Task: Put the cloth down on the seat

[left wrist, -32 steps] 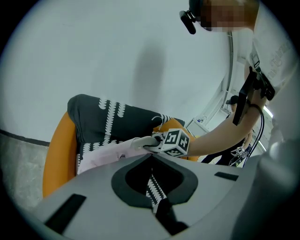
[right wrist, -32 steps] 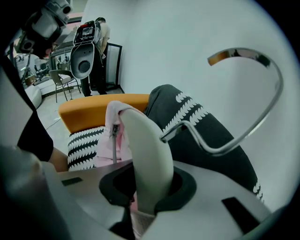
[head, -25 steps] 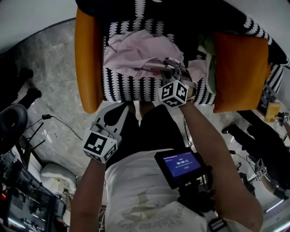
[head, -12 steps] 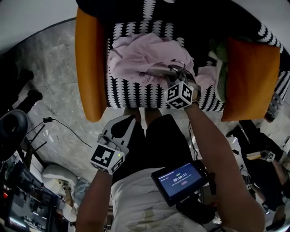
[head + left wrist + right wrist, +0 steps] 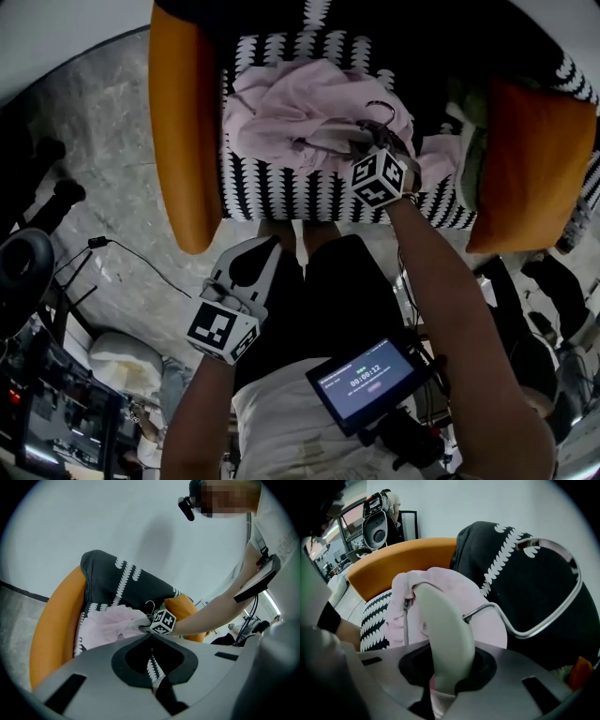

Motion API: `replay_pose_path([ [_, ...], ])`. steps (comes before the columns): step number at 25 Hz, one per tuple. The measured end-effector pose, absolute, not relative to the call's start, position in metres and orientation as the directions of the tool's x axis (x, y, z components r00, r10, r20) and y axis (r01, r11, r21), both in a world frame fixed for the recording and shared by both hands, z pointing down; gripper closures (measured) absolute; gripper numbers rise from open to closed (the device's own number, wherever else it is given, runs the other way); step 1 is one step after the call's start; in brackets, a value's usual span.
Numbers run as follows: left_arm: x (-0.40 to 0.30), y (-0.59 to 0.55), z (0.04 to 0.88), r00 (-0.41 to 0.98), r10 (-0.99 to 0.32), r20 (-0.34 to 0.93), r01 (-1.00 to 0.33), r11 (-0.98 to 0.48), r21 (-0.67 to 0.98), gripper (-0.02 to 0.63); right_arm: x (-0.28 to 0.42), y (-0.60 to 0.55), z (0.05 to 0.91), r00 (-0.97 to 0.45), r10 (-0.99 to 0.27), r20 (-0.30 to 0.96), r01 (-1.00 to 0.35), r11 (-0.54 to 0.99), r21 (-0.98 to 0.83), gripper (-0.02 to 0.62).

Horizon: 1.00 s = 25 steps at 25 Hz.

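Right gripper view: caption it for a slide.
Right gripper shut on a white hanger bearing pink cloth, at the armchair.

The head view is dim and underexposed, dark at its corners, with edge distortion bowing the orange armrest; the lit screen is its brightest spot, and the cloth keeps legible folds. Both gripper views are round fisheye frames, evenly lit against a pale wall carrying one soft shadow. The close-up hanger is slightly out of focus.

Lit screen; black cable on marble floor
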State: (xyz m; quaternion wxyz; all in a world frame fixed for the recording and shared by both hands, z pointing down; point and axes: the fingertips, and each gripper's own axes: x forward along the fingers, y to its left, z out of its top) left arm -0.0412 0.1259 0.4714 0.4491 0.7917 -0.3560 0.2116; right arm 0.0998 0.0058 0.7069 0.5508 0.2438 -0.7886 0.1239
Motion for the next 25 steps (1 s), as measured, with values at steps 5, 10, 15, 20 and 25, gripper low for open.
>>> replay_pose_path([
  [5,-0.040,0.128,0.476,0.655,-0.368,0.661,-0.756,-0.333,0.564,0.595,0.107,-0.007,0.722,-0.240,-0.239,0.941,-0.561,0.825,0.067,0.497],
  [10,-0.030,0.126,0.476,0.658,-0.357,0.663,-0.753,-0.332,0.569,0.595,0.118,-0.021,0.734,-0.227,-0.192,0.955,-0.597,0.802,0.019,0.445],
  [15,-0.027,0.130,0.471,0.659,-0.350,0.666,-0.751,-0.355,0.557,0.595,0.119,-0.020,0.730,-0.261,-0.151,0.954,-0.595,0.803,-0.036,0.400],
  [20,-0.030,0.133,0.462,0.652,-0.361,0.666,-0.756,-0.366,0.542,0.595,0.130,-0.018,0.709,-0.273,-0.174,0.946,-0.611,0.791,-0.031,0.339],
  [25,-0.030,0.152,0.453,0.658,-0.352,0.666,-0.750,-0.392,0.533,0.595,0.135,-0.002,0.687,-0.294,-0.199,0.935,-0.628,0.778,-0.031,0.341],
])
